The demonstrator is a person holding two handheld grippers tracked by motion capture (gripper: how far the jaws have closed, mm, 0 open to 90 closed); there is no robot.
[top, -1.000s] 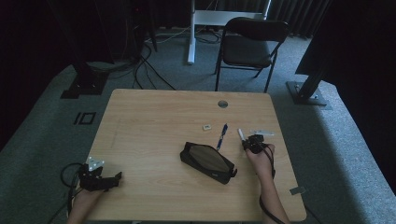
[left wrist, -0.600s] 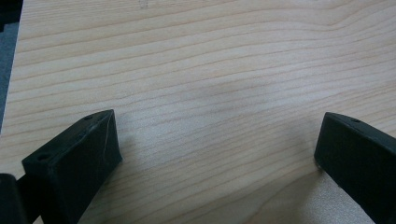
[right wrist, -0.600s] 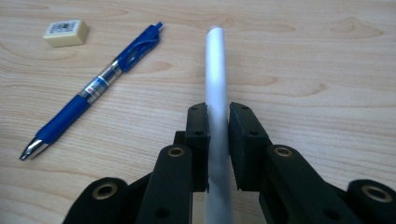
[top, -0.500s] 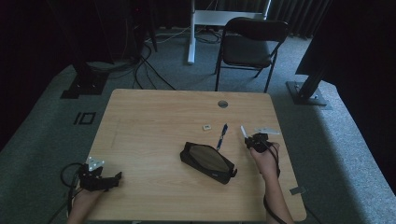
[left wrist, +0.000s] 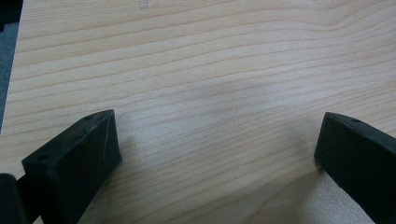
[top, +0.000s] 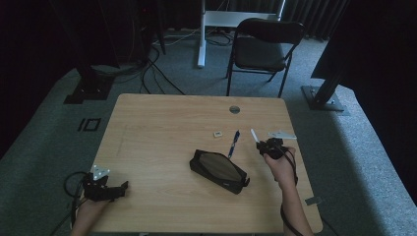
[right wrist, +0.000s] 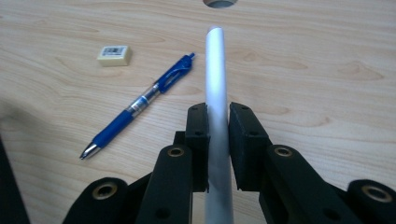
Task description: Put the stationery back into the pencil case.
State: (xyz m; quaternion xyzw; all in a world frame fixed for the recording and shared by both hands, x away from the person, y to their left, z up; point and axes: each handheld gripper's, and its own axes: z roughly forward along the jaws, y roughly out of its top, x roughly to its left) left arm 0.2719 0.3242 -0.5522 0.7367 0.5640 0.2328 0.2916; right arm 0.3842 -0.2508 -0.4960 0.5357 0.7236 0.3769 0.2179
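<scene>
Right gripper [right wrist: 218, 116] clamped on a slim silver rod [right wrist: 217, 84], possibly a pen or stylus, jaws pressed on both flanks of the shaft, tip pointing out ahead. In the high view, same gripper [top: 259, 142] near the right edge of the table [top: 162, 123], rod [top: 254, 135] slanting up and toward the far edge. Compared with a second ago: gripper and rod raised off the wood, rod no longer lying flat near the right edge. Grip unchanged through the lift. Judged: pick-up done, carry phase beginning; likely destination the open black pencil case [top: 219, 170] lying mid-table toward the near edge.

Blue pen [right wrist: 140, 105] on the surface beside the case, small eraser [right wrist: 114, 54] just beyond it toward the far edge, both untouched. Thin pale object [top: 282, 134] by the right edge, too small to identify.

Left gripper [left wrist: 215, 154] jaws wide apart, nothing between, bare wood beneath; parked at the near left corner [top: 105, 187], same place as a second ago.

Next call: swing rod over the case mouth without clipping the blue pen.
</scene>
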